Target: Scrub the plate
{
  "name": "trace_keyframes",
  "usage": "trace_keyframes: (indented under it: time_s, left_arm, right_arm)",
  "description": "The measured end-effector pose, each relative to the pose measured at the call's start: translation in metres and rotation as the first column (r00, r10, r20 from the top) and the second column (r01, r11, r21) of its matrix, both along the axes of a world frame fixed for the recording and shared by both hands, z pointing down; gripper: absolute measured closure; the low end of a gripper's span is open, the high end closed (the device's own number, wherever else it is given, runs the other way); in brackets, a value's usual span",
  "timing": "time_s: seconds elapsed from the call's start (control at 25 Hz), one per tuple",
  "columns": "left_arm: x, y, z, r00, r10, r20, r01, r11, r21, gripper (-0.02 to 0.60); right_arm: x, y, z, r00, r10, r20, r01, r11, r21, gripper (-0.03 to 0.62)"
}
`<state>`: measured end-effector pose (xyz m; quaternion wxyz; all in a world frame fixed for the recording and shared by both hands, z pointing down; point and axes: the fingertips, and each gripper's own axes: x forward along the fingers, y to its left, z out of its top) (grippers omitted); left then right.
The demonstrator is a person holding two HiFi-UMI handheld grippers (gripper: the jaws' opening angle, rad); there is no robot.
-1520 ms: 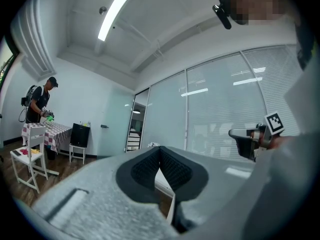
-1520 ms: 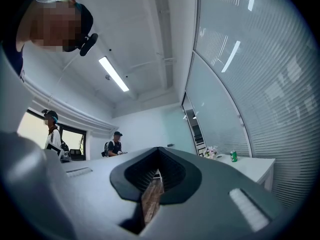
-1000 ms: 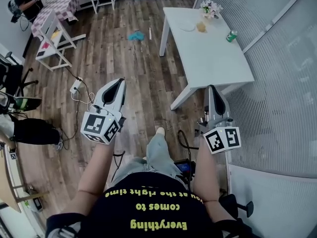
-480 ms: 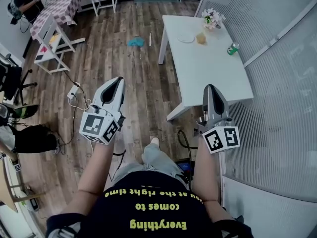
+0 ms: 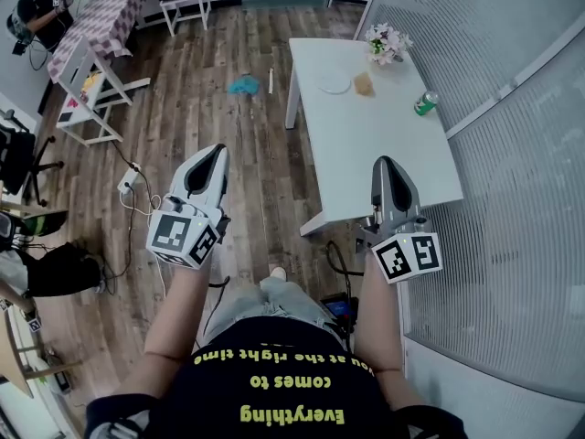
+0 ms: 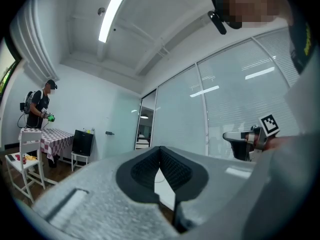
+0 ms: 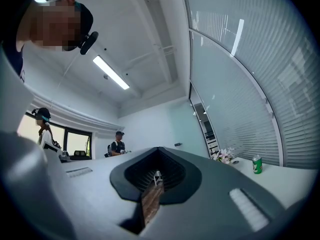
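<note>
Plate (image 5: 335,84): lies flat at the far end of the white table (image 5: 393,140), well ahead of me, nearer my right gripper (image 5: 385,166) than my left gripper (image 5: 213,156); both grippers closed tight, nothing held in either.

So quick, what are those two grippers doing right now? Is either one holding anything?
Left gripper: closed, holding nothing.
Right gripper: closed, holding nothing.
</note>
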<state>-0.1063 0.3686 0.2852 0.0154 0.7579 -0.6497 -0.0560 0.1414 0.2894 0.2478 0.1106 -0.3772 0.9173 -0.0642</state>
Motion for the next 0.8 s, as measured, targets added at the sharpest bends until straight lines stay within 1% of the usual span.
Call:
trace_keyframes:
  time_s: [0.24,0.52,0.64,0.8]
  left_arm:
    - [0.011,-0.028,0.010,1.000,0.008,-0.001,-0.008,1.000,-0.020,0.580]
    - [0.025,-0.064,0.010,0.999,0.034,0.017,-0.034,0.999,-0.024,0.580]
    - [0.024,-0.081,0.011,0.999,0.043,0.008,-0.043,0.999,-0.021,0.580]
    - [0.015,-0.109,0.016,0.998,0.055,-0.008,-0.055,0.998,-0.020,0.580]
  right_arm:
    - [0.012,-0.025,0.006,1.000,0.007,0.007,-0.007,1.000,-0.007,0.589]
    - [0.027,-0.055,0.013,0.999,0.032,0.008,-0.032,0.999,-0.023,0.589]
    - [0.030,-0.072,0.017,0.999,0.047,-0.001,-0.047,0.999,-0.028,0.589]
    - [0.021,-0.093,0.018,0.998,0.060,-0.005,-0.060,0.998,-0.020,0.589]
